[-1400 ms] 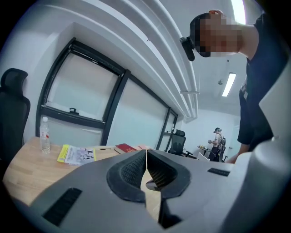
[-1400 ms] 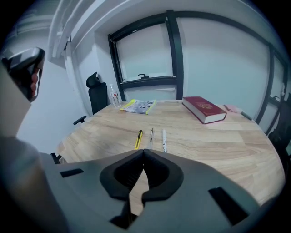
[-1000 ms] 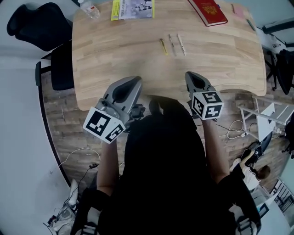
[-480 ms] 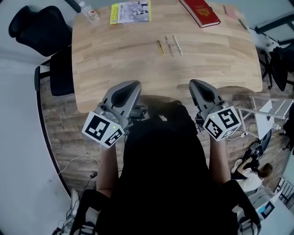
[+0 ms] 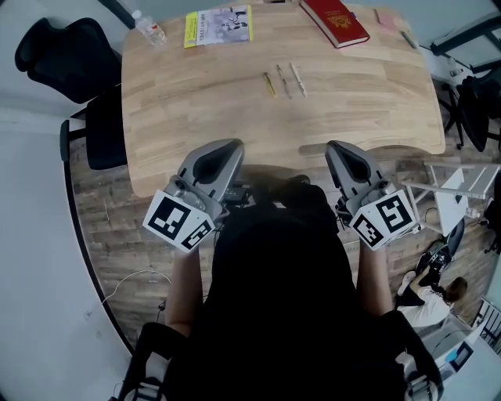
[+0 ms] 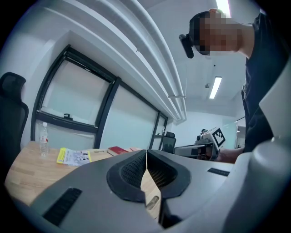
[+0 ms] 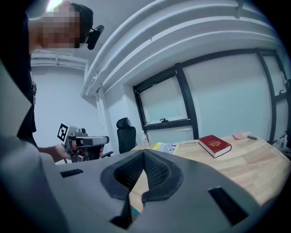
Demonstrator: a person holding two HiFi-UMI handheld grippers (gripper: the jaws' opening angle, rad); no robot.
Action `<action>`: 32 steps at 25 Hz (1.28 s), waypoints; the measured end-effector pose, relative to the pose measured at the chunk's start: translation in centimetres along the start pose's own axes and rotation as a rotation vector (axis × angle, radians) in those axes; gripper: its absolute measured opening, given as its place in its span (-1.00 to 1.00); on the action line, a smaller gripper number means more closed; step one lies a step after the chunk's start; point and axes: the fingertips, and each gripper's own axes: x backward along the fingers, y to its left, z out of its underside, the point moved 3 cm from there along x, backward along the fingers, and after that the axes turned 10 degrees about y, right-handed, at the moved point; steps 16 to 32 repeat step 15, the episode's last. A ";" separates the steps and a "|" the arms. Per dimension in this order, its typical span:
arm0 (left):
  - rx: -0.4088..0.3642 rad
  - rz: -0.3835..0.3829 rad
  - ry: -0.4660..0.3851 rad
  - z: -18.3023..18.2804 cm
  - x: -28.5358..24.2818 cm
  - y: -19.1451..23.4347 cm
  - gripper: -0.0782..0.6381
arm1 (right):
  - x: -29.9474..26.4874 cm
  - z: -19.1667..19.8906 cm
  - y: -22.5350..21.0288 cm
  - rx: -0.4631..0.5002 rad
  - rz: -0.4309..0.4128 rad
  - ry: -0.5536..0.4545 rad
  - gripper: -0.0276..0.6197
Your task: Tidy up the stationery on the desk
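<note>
Three pens lie side by side mid-desk: a yellow pen [image 5: 270, 84], a grey pen [image 5: 283, 80] and a white pen [image 5: 297, 78]. At the far edge are a red book [image 5: 334, 21] [image 7: 215, 145] [image 6: 119, 150], a yellow booklet [image 5: 219, 27] [image 6: 75, 157] [image 7: 166, 147], a pink note [image 5: 385, 17] and another pen [image 5: 409, 39]. My left gripper [image 5: 227, 144] [image 6: 146, 155] and right gripper [image 5: 337, 146] [image 7: 144, 154] hover at the desk's near edge, both shut and empty, well short of the pens.
A water bottle [image 5: 149, 30] [image 6: 43, 140] stands at the desk's far left corner. A black office chair [image 5: 78, 55] [image 7: 125, 134] sits left of the wooden desk [image 5: 360, 102]. Cables and a white rack [image 5: 450, 196] lie on the floor to the right.
Both grippers have drawn back slightly toward my body; the right one has dropped further from the desk edge. The jaws stayed shut and the pens have not moved.
</note>
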 end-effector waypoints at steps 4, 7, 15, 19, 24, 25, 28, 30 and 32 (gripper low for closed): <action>0.005 -0.008 0.001 0.2 0.0 -0.1 -0.68 | 0.2 -0.1 0.0 0.004 0.001 -0.010 -0.85; 0.015 -0.010 0.003 0.6 0.0 -0.3 -0.68 | 0.3 0.2 0.1 0.007 -0.003 -0.007 -0.85; 0.036 -0.025 0.009 1.2 -0.6 -0.1 -0.68 | -0.2 0.6 0.1 0.018 -0.018 0.023 -0.85; 0.036 -0.025 0.009 1.2 -0.6 -0.1 -0.68 | -0.2 0.6 0.1 0.018 -0.018 0.023 -0.85; 0.036 -0.025 0.009 1.2 -0.6 -0.1 -0.68 | -0.2 0.6 0.1 0.018 -0.018 0.023 -0.85; 0.036 -0.025 0.009 1.2 -0.6 -0.1 -0.68 | -0.2 0.6 0.1 0.018 -0.018 0.023 -0.85; 0.036 -0.025 0.009 1.2 -0.6 -0.1 -0.68 | -0.2 0.6 0.1 0.018 -0.018 0.023 -0.85; 0.036 -0.025 0.009 1.2 -0.6 -0.1 -0.68 | -0.2 0.6 0.1 0.018 -0.018 0.023 -0.85; 0.036 -0.025 0.009 1.2 -0.6 -0.1 -0.68 | -0.2 0.6 0.1 0.018 -0.018 0.023 -0.85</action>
